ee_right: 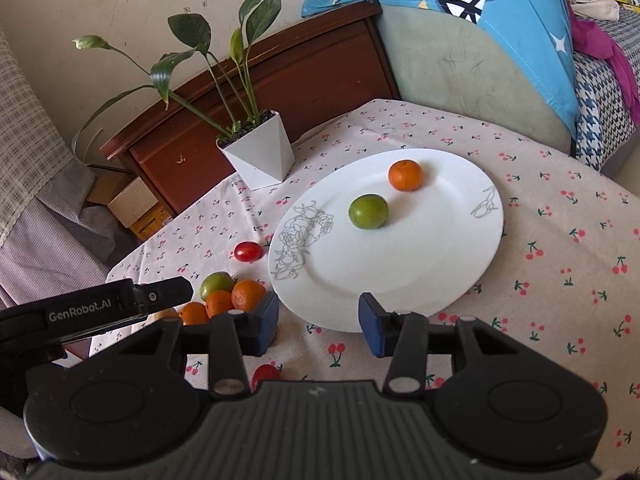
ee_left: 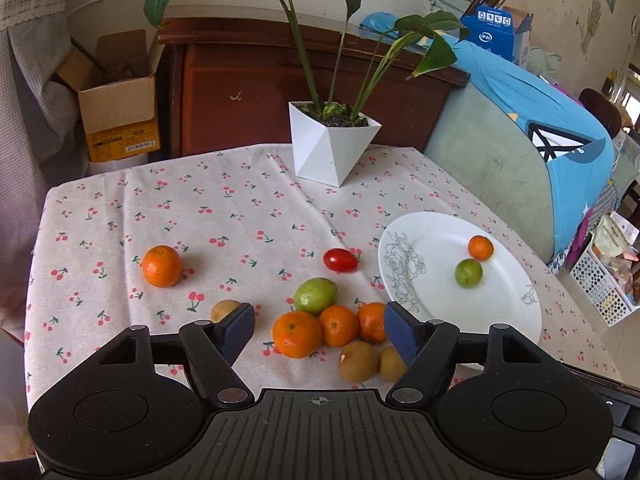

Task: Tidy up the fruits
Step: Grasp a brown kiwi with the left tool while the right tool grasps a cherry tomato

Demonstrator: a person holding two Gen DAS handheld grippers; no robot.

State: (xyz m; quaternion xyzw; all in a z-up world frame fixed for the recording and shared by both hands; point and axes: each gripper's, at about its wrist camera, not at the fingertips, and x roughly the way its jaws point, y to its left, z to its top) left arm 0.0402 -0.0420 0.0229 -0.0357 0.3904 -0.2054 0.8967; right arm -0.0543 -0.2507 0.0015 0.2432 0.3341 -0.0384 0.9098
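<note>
A white plate (ee_left: 440, 304) at the right of the cherry-print tablecloth holds a small orange (ee_left: 481, 248) and a green fruit (ee_left: 469, 273). My left gripper (ee_left: 320, 330) stands open just above a cluster of three oranges (ee_left: 297, 334), a green fruit (ee_left: 316, 296) and two brown fruits (ee_left: 357, 361); nothing is gripped. A lone orange (ee_left: 161, 266), a cherry tomato (ee_left: 340, 260) and another brown fruit (ee_left: 225, 310) lie apart. My right gripper (ee_right: 318, 322) is open and empty at the near rim of the plate (ee_right: 400, 272). A second tomato (ee_right: 264, 374) lies under it.
A white angular plant pot (ee_left: 332, 152) stands at the table's far edge. Behind are a wooden cabinet (ee_left: 260, 80), a cardboard box (ee_left: 120, 120) and a sofa with blue cloth (ee_left: 540, 120). A white perforated basket (ee_left: 600, 280) sits on the floor at the right.
</note>
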